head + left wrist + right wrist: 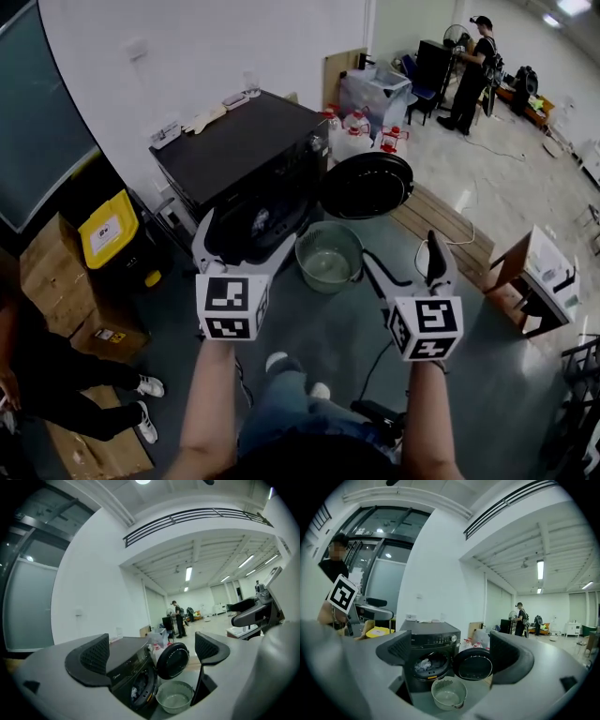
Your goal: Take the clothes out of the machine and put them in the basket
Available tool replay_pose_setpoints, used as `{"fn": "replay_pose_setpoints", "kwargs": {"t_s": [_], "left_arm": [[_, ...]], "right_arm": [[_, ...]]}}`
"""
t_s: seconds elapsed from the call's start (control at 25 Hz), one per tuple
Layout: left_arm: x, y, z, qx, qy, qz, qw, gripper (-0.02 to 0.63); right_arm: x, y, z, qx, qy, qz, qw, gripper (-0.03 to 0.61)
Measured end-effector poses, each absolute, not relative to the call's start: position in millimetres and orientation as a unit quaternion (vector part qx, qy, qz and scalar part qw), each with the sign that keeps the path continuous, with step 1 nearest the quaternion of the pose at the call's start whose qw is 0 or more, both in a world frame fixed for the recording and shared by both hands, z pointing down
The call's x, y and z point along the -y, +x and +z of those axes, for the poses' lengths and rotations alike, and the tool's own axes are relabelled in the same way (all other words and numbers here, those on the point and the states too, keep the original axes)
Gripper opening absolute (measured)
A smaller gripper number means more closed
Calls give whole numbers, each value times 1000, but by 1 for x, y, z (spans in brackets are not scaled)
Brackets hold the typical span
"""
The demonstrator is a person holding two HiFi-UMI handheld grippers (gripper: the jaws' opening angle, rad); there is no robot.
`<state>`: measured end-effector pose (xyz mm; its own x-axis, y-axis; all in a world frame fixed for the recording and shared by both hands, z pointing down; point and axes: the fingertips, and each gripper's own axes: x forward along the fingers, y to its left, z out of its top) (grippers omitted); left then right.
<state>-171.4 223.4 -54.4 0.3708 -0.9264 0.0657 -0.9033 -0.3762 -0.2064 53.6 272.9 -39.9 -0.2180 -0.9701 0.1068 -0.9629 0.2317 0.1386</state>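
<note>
A black front-loading washing machine (246, 155) stands against the wall with its round door (366, 185) swung open to the right. Pale clothes (423, 664) lie inside the drum (136, 692). An empty green basket (329, 255) sits on the floor in front of the door (474, 663). My left gripper (246, 236) is held up before the drum opening, open, with nothing in it. My right gripper (403, 264) hovers right of the basket (449, 693), also open and holding nothing. Both are well short of the machine (133, 665).
A yellow-lidded bin (108, 228) and cardboard boxes (56, 272) stand left of the machine. A seated person's legs (66, 394) are at lower left. A wooden pallet (441, 220), a low stand (539, 272) and a floor cable lie to the right. Another person (473, 75) stands far back.
</note>
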Motion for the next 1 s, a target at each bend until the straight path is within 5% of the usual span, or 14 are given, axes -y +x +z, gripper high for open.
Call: {"fn": "replay_pose_setpoints", "kwargs": {"t_s": [1.0], "left_arm": [[25,-137,-18,-490,-862,-122,51,568]], "right_arm": [[-74,90,-5,708,697,41,102,518]]}}
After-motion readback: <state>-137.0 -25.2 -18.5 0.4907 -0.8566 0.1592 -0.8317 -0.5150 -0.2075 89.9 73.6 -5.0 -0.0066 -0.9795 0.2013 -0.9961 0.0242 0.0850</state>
